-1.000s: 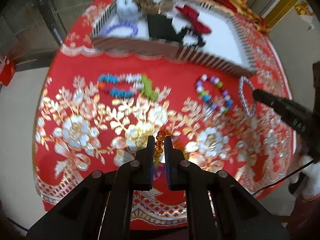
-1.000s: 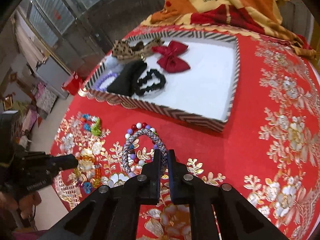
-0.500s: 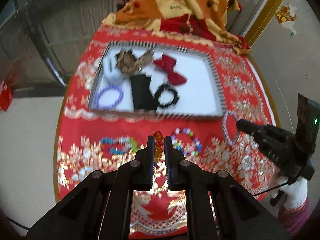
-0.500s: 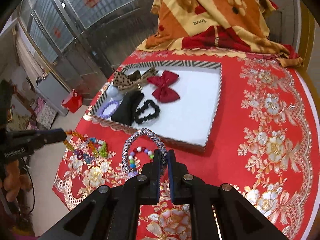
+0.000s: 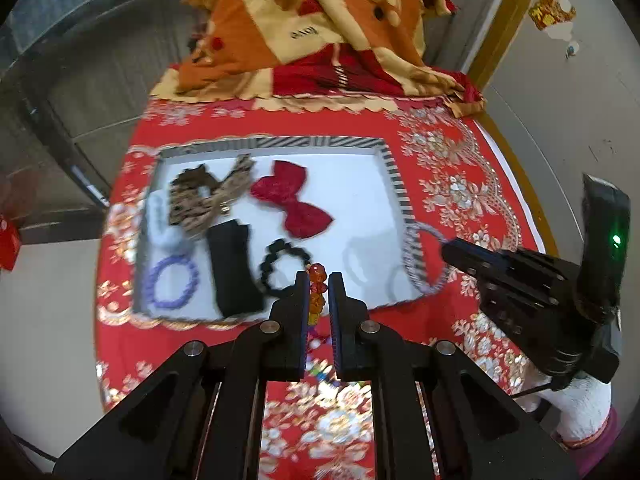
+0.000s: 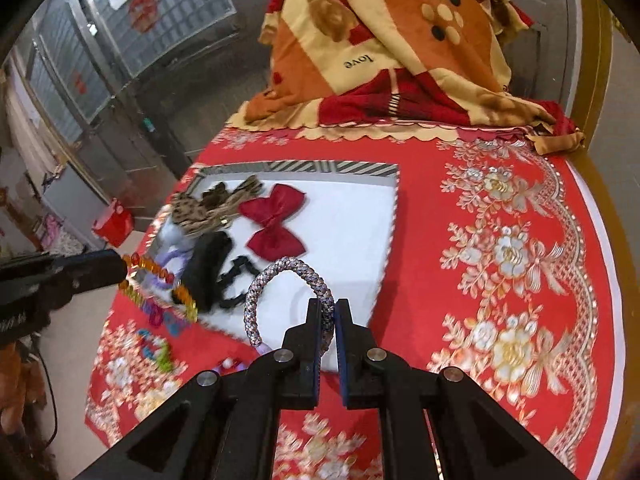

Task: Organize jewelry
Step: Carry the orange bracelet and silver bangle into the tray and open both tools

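Both loads are up over the tray (image 5: 394,184), left hand-held gripper (image 5: 319,280) pinching the amber bead bracelet (image 5: 317,285), right hand-held gripper (image 6: 328,312) pinching the braided bangle (image 6: 286,268), so I'd lower each onto bare white floor before releasing.

Matte black claw (image 5: 319,280) with silver screws, white glove (image 5: 582,408) (sleeve possibly purple).

A home room: floral red tablecloth (image 6: 500,208), folded blanket (image 6: 392,48), glass-block wall (image 6: 168,8) with red paper decorations
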`<action>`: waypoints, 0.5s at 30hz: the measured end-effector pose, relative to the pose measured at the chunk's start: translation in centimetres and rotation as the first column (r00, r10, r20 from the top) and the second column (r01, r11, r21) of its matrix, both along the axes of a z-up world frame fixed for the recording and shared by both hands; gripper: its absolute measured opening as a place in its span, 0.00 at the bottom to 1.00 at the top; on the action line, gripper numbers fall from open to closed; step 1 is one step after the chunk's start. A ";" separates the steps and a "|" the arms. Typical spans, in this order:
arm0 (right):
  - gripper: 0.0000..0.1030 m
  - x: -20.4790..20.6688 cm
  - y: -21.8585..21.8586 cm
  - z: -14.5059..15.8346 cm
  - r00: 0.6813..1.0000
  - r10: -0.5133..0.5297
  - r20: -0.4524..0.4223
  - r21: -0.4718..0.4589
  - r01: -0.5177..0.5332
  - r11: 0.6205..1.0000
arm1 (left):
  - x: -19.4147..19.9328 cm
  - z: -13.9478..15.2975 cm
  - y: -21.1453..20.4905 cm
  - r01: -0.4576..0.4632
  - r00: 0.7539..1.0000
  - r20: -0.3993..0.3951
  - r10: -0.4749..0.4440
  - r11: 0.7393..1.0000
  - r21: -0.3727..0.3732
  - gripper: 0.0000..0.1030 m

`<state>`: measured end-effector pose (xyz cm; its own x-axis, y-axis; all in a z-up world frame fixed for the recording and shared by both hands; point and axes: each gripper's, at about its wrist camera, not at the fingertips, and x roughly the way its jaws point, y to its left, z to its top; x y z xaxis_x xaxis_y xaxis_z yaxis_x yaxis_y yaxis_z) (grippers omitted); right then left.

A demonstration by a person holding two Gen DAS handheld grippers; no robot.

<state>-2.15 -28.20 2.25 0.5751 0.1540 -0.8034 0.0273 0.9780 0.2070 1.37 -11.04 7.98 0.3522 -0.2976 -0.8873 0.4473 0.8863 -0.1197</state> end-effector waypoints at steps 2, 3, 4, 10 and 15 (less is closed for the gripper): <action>0.06 1.2 -0.4 -0.5 1.000 -0.012 -0.016 -0.002 0.012 1.000 | 0.6 -0.6 -1.4 0.024 1.000 -0.010 -0.024 1.000 0.001 0.08; 0.06 1.7 -0.6 -0.7 1.000 -0.016 -0.023 -0.004 0.016 1.000 | 0.9 -1.0 -2.1 0.036 0.999 -0.014 -0.036 0.999 0.002 0.08; 0.06 2.1 -0.7 -0.9 0.999 -0.020 -0.028 -0.005 0.020 1.000 | 1.2 -1.4 -2.9 0.048 0.999 -0.021 -0.048 0.999 0.002 0.08; 0.06 5.2 -2.3 -2.3 0.996 -0.064 -0.065 0.000 0.064 0.998 | 3.7 -4.4 -5.1 0.078 0.994 -0.080 -0.079 0.997 -0.018 0.08; 0.06 8.1 -2.1 -3.7 0.993 -0.062 -0.099 -0.004 0.062 0.998 | 6.3 -8.0 -4.1 0.041 0.988 -0.149 -0.040 0.999 0.002 0.08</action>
<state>5.96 -30.26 -1.44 0.5013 0.1194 -0.8570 0.1086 0.9739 0.1992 7.66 -15.13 -0.06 0.2035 -0.3043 -0.9306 0.4604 0.8686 -0.1834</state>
